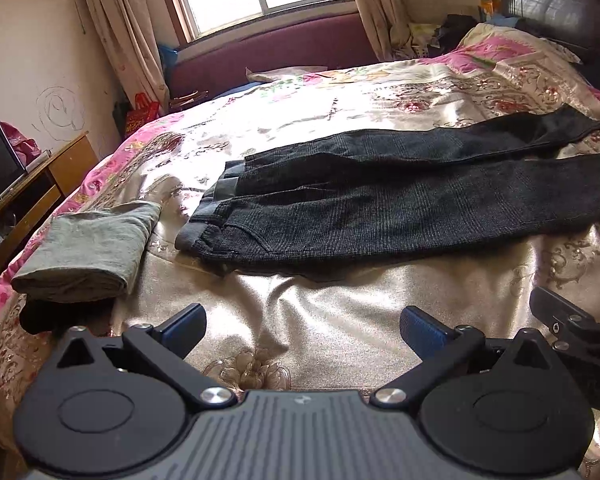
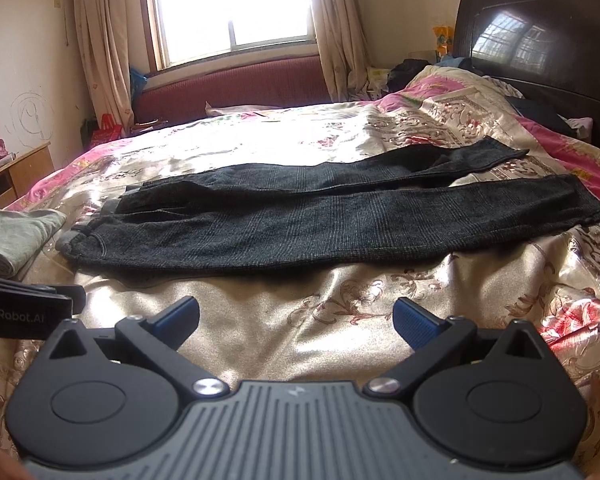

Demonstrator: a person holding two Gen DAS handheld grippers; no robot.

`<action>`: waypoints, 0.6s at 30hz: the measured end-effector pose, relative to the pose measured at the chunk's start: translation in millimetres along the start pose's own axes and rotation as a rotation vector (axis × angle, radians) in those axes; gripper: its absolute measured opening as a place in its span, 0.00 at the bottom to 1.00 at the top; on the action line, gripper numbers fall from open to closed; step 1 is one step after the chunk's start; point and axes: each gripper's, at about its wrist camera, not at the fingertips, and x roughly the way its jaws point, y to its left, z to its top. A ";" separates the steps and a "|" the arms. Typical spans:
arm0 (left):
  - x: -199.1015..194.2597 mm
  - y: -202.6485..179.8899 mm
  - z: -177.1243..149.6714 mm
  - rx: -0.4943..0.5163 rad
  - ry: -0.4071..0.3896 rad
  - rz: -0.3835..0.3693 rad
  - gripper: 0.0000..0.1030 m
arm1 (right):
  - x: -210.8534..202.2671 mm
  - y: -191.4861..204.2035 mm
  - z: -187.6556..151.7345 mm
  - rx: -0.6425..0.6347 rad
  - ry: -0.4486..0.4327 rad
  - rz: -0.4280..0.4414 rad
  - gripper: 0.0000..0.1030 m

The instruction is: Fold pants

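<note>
Left wrist view: left gripper (image 1: 302, 326) hangs spread wide, holding nothing, as does the right gripper (image 2: 296, 320). Beyond them, dark pants (image 1: 380, 200) lie flat across the quilt (image 1: 320, 320), waistband left. Fabric looks soft and limp; pinch waistband and hems.

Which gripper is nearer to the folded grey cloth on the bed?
Left. The left gripper hovers just right of the folded grey cloth, near its front corner. The right gripper is farther right, with the left one between it and the cloth.
</note>
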 end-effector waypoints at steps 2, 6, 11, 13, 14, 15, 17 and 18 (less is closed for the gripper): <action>-2.7 -2.5 0.5 0.010 -0.007 0.003 1.00 | -2.6 -1.5 1.8 0.013 -0.015 0.009 0.99; -4.0 -5.9 1.6 0.019 -0.008 0.007 1.00 | -2.1 -4.9 3.6 0.027 -0.015 0.014 0.99; -3.3 -10.0 2.7 0.031 -0.006 0.011 1.00 | -0.3 -8.8 3.3 0.040 -0.011 0.016 0.99; -2.4 -10.8 3.2 0.034 -0.005 0.012 1.00 | 0.9 -9.7 2.4 0.042 -0.006 0.015 0.99; -2.1 -11.1 3.4 0.035 -0.005 0.012 1.00 | 1.6 -10.2 2.3 0.044 -0.003 0.015 0.99; -1.6 -11.4 3.7 0.036 -0.004 0.012 1.00 | 2.1 -10.9 2.1 0.046 0.000 0.017 0.99; -1.3 -11.8 3.9 0.038 -0.004 0.012 1.00 | 3.0 -11.9 1.9 0.050 0.005 0.017 0.99; -0.9 -12.0 4.0 0.039 -0.004 0.012 1.00 | 3.3 -12.1 1.8 0.051 0.006 0.017 0.99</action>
